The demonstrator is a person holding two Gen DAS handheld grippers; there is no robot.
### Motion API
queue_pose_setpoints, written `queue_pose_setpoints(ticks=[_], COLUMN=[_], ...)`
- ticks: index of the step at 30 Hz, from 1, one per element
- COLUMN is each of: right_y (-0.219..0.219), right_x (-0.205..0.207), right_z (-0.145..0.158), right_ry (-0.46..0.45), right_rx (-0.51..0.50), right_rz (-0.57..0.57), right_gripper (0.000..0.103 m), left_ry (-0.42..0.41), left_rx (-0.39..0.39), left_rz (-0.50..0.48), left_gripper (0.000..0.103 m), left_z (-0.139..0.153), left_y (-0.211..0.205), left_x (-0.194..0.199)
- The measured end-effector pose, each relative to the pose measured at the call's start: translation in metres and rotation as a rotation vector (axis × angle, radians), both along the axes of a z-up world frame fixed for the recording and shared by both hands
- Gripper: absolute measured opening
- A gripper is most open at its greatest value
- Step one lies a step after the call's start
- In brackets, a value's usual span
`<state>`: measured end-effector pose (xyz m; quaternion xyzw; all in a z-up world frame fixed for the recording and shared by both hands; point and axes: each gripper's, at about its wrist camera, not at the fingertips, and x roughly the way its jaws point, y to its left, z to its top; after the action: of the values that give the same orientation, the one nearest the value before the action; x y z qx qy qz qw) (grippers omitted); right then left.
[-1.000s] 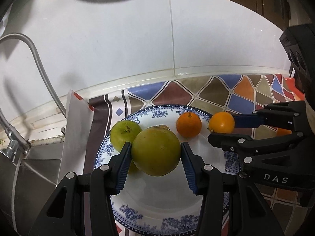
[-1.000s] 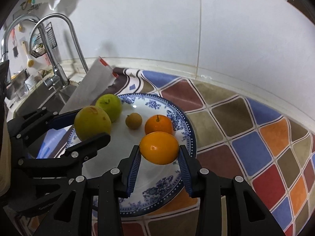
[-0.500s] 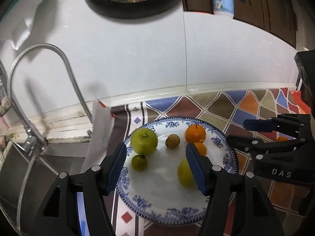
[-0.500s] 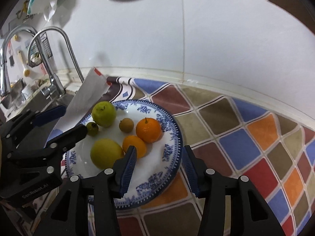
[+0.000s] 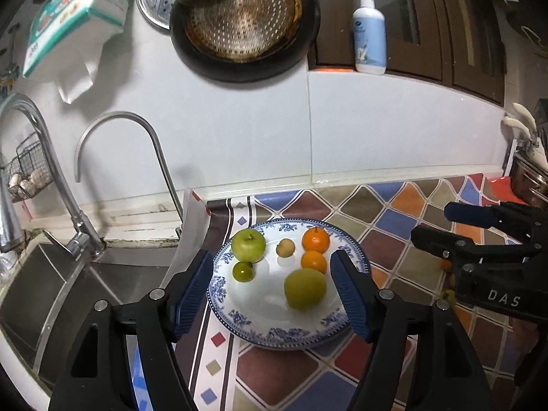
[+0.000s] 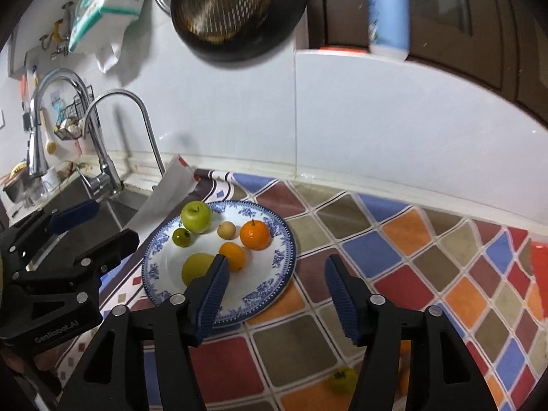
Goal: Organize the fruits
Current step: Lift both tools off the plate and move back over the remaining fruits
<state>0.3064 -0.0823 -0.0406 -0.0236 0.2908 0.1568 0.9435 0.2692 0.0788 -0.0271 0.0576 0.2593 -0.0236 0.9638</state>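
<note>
Whereas a second earlier my left gripper point(image 5: 272, 294) had been clamped on the big yellow-green fruit point(image 5: 304, 288) and my right gripper point(image 6: 274, 286) on the small orange point(image 6: 232, 256), both fruits now lay free on the blue-patterned plate point(image 5: 274, 337). Both grippers sat farther back from the plate than before, so much more of the kitchen wall showed. The jaws of each had just been opening, and now stood well apart with nothing pressed between the pads.

From the left wrist view, the plate held six fruits: a green apple point(image 5: 248, 245) at about ten o'clock, a small green fruit point(image 5: 243, 271) just below it, a small tan fruit point(image 5: 285, 247) near twelve, a stemmed orange point(image 5: 315, 240) at one, the small orange just beneath that, and the big yellow-green fruit toward four o'clock. The plate rested on the colourful diamond-patterned mat point(image 6: 394, 250) beside the sink point(image 5: 68, 291).

In the right wrist view my left finger point(image 6: 212, 294) covered part of the yellow-green fruit and touched the look of the small orange, though I could not tell real contact. At six o'clock of that view, a small greenish fruit point(image 6: 340, 380) lay on the mat, blurred and partly hidden behind my right finger; orange bits beside it were too cut off to name.
</note>
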Motion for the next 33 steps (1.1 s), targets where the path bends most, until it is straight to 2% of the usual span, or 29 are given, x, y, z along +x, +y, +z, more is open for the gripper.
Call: queue_pose_setpoints(ticks=[9,20,26,33], right_y=[-0.016,-0.049,-0.068,-0.094], right_x=[-0.045,-0.092,-0.112,-0.12], right_z=[0.021,0.025,0.026,0.019], right_ry=[-0.072,-0.11,-0.136,-0.116], right_rx=[0.019,0.02,-0.007,-0.018], right_rz=[-0.034,-0.087,-0.116,-0.139], right_gripper=[0.062,0.062,0.062,0.062], left_ry=[-0.035,-0.084,-0.084,-0.068], left_rx=[0.001,0.002,0.001,0.005], left_rz=[-0.001,-0.054,-0.091,-0.123], left_gripper=[0.076,0.082,0.082,0.082], left_z=[0.017,0.022,0.02,0.012], left_y=[-0.013,-0.046,-0.068,-0.097], left_x=[-0.038,-0.078,-0.087,-0.09])
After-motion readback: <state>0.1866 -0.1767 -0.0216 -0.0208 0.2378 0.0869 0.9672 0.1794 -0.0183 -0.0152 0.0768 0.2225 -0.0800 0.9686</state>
